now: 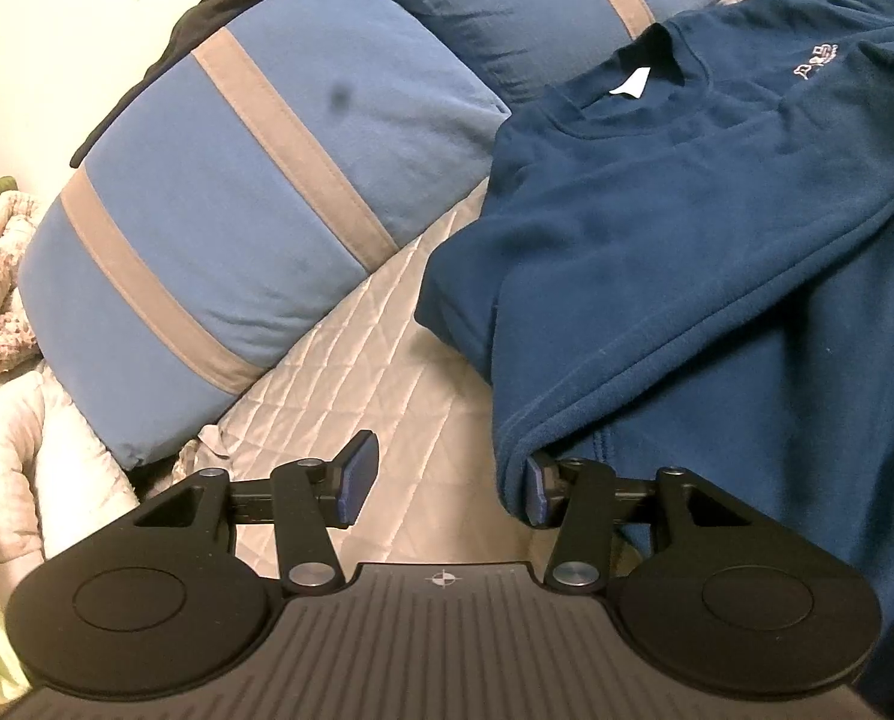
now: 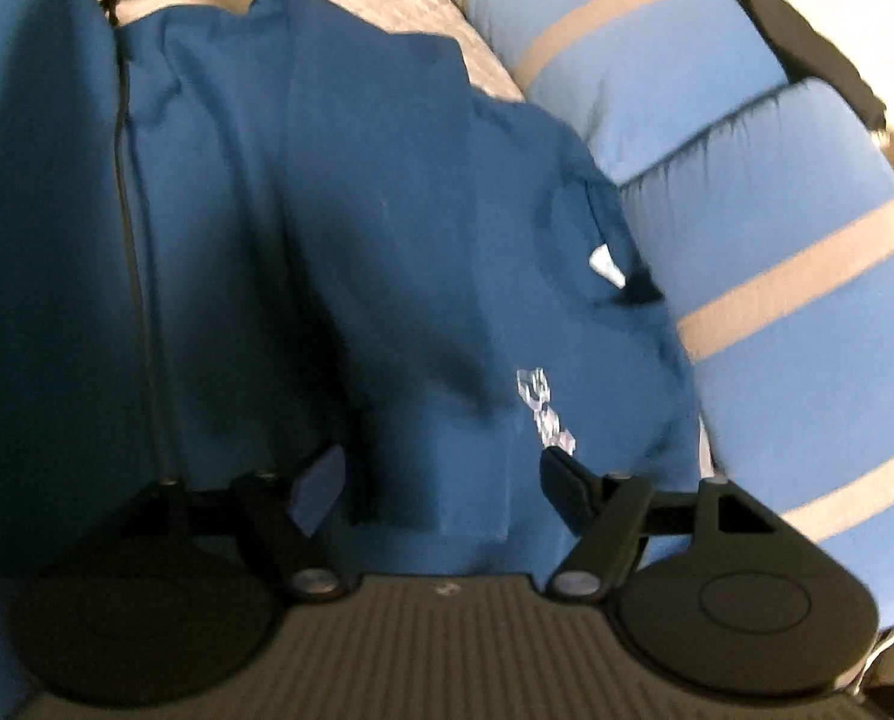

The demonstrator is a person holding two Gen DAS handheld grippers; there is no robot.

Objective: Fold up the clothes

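Left gripper [image 1: 444, 489] fingers spread, nothing between them, right pad tucked under the sleeve edge of the blue sweatshirt [image 1: 687, 252]; right gripper [image 2: 441, 489] fingers wide, released over its chest. Sweatshirt lies face up on the quilted bed [image 1: 351, 324], sleeves folded in across the body, bottom-up fold apparently left. Striped pillows [image 1: 219, 228] beyond.

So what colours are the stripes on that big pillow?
The pillow is blue with grey-beige stripes, clearest in the left wrist view.
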